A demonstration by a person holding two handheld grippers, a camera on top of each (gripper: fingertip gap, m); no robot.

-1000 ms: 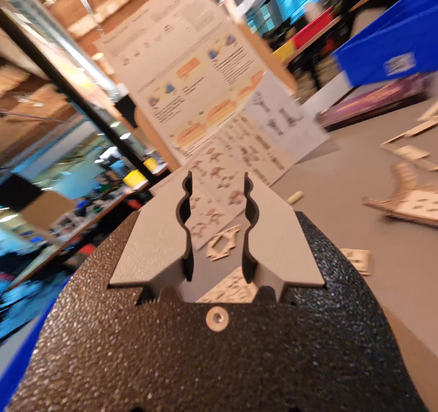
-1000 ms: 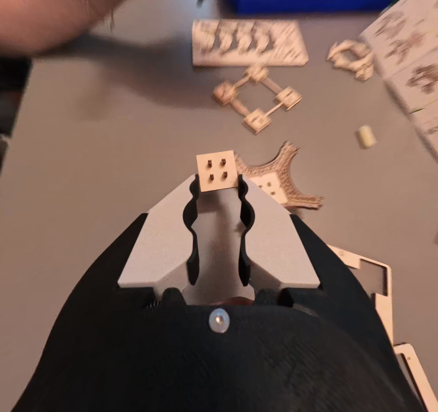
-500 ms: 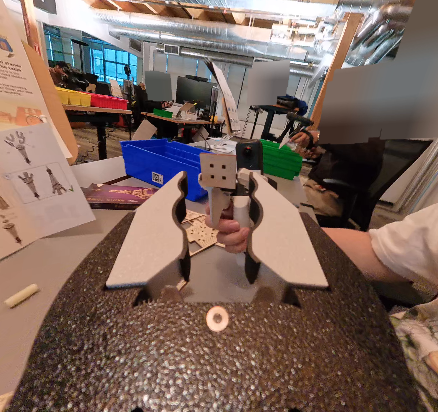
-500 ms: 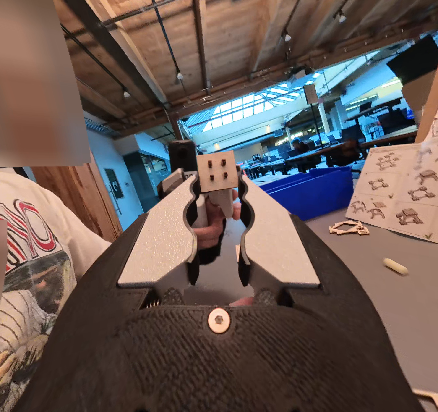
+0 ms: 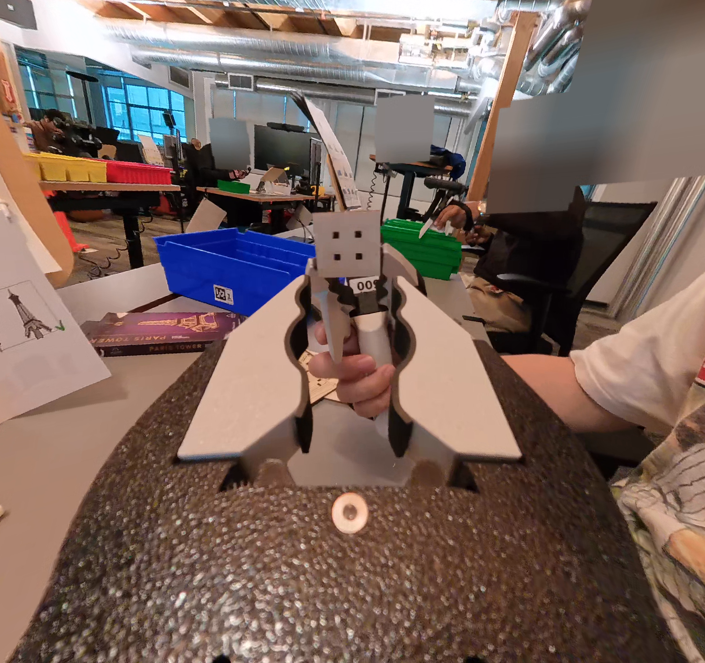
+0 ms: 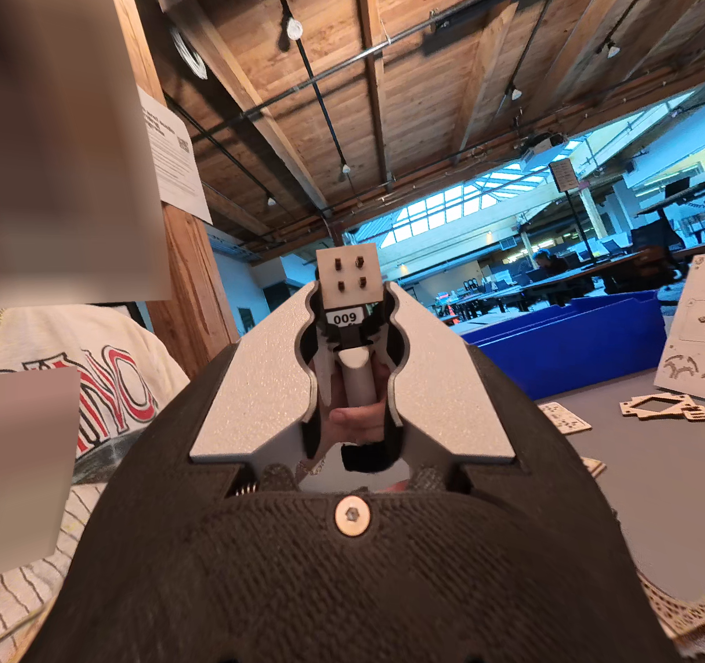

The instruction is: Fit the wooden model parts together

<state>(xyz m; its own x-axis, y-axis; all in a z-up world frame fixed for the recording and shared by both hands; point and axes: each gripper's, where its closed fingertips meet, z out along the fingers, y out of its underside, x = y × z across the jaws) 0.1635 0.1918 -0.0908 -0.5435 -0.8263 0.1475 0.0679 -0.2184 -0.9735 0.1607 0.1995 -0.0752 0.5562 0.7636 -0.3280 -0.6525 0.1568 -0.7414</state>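
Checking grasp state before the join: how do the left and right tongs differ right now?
Right tongs are shut on the square four-hole wooden plate; left tongs are open and hold nothing. Left shell is pebbled and brown-black; right shell is ribbed and black. Both have grey wavy-edged fingers, are raised off the table and point at each other.
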